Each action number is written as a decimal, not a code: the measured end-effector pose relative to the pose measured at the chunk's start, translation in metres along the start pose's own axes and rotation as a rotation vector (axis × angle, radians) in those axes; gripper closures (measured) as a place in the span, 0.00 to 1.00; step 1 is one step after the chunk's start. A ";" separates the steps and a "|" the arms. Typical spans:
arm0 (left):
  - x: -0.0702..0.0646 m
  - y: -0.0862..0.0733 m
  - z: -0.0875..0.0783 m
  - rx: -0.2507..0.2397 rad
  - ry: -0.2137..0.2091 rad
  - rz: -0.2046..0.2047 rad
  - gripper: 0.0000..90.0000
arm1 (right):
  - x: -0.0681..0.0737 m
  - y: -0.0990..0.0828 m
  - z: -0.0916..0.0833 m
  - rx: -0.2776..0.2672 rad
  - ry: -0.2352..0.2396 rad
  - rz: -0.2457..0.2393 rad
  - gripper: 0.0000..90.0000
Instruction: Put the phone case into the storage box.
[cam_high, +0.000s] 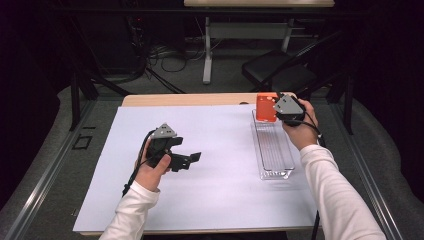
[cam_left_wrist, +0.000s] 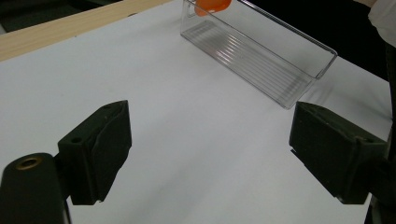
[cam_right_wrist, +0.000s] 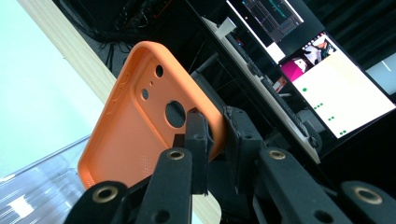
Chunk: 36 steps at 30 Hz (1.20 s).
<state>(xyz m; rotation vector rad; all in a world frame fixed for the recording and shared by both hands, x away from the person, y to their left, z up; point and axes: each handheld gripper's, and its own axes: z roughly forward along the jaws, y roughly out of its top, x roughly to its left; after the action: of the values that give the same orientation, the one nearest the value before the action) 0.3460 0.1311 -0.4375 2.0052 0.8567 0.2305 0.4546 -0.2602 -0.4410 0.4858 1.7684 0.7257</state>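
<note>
**Orange phone case held over the clear tray**

Between the two black jaws of the right gripper (cam_right_wrist: 215, 140), the edge of an orange soft plastic phone case (cam_right_wrist: 140, 126) is clamped tightly. It hangs upright over the far end of a long transparent plastic tray (cam_high: 274, 155), which lies on the white sheet (cam_high: 215, 165) covering the wooden table (cam_high: 190, 99). Well apart, the left gripper (cam_high: 192, 159) rests with jaws spread wide and nothing between them.

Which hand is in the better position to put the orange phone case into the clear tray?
Right. The right gripper already pinches the orange phone case above the clear tray's far end. The left gripper is open, off to the tray's left.
</note>
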 end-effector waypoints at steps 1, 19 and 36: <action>0.000 0.000 0.000 0.000 0.000 0.000 0.15 | 0.000 0.000 0.001 0.007 -0.002 0.000 0.89; 0.001 -0.001 0.000 -0.002 0.002 -0.007 0.15 | 0.013 -0.009 0.025 0.038 -0.007 -0.015 0.89; 0.001 -0.002 0.001 0.008 -0.001 -0.008 0.15 | 0.025 -0.018 0.032 0.050 -0.012 -0.032 0.89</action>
<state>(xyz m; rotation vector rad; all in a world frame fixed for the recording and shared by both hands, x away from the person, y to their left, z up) 0.3464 0.1318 -0.4395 2.0083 0.8660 0.2215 0.4776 -0.2499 -0.4772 0.4929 1.7828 0.6562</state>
